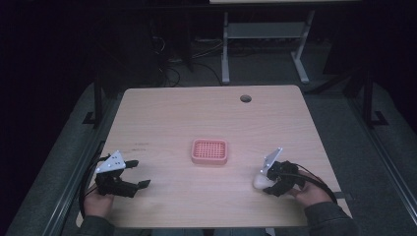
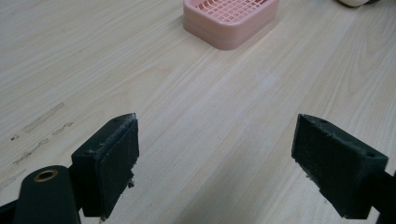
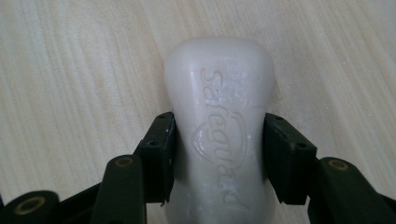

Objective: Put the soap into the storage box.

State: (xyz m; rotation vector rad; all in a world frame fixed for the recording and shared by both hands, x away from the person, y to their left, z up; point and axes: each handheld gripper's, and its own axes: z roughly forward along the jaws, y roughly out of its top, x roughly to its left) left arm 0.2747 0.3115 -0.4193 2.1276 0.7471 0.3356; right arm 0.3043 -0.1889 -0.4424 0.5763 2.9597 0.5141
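Gripping soap bar (image 3: 219, 140) between right jaws

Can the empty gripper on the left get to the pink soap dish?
Probably yes. The left gripper is open, and bare table lies between it and the pink soap dish, with nothing in the way.

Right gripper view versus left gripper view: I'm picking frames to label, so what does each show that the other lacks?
Right gripper view alone: the embossed white soap bar clamped in the right hand-held gripper. Left gripper view alone: the pink slatted soap dish ahead of the open, empty left hand-held gripper. Both share the light wooden table.
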